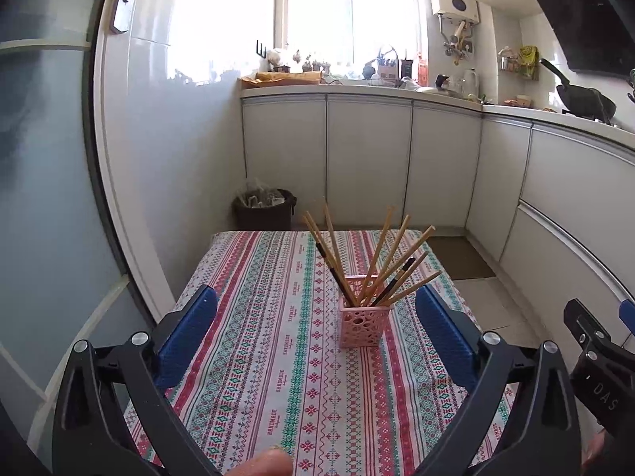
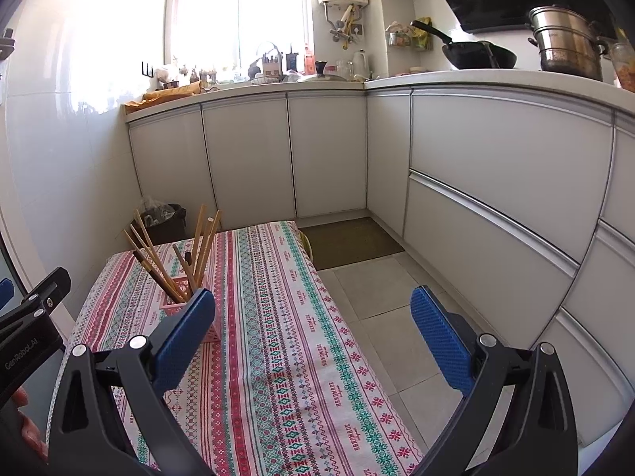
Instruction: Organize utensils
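The chopsticks (image 1: 367,261) stand fanned in the pink holder (image 1: 363,326) at centre frame on the patterned tablecloth (image 1: 278,357), apparently already gathered, so the left gripper (image 1: 315,337) and right gripper (image 2: 313,341) hang wide open, holding nothing.

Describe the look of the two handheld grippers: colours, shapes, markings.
Both match. The left gripper has black plastic jaw arms with triangular cut-outs and silver round pivot bolts, ending in blue dimpled rubber pads. The right gripper is identical, with the same blue pads. White lettering marks the bodies: "GenRobot.AI" on the left, seen from the right wrist, and "DAS" on the right. No sleeves or cables show.
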The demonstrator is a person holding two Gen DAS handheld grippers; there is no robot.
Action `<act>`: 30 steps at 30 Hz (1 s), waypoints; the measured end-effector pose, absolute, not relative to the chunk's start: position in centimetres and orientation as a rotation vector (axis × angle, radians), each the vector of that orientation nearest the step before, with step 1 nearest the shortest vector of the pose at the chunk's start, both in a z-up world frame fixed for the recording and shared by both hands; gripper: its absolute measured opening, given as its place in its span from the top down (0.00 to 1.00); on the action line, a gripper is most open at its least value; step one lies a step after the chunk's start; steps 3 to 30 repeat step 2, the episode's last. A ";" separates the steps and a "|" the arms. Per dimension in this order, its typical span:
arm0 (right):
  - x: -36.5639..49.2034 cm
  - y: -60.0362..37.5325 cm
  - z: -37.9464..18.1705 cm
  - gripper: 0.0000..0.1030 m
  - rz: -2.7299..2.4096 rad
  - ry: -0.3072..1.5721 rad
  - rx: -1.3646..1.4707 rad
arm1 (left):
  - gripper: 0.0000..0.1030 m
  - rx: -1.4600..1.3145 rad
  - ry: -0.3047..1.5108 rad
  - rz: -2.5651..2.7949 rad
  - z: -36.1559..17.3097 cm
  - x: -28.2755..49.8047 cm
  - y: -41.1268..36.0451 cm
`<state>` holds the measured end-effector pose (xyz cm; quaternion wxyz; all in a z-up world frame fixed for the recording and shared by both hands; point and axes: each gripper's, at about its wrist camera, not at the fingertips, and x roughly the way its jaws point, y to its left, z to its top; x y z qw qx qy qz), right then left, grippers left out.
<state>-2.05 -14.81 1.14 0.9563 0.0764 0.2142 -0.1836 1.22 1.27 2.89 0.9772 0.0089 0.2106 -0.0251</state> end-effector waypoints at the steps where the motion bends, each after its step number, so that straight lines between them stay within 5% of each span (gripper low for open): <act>1: -2.1 -14.8 1.1 0.07 -0.372 0.436 0.155 | 0.07 0.023 0.427 -0.049 2.9 1.3 1.2; 30: -2.1 -14.8 1.1 0.07 -0.372 0.436 0.154 | 0.07 0.025 0.430 -0.048 2.8 1.3 1.2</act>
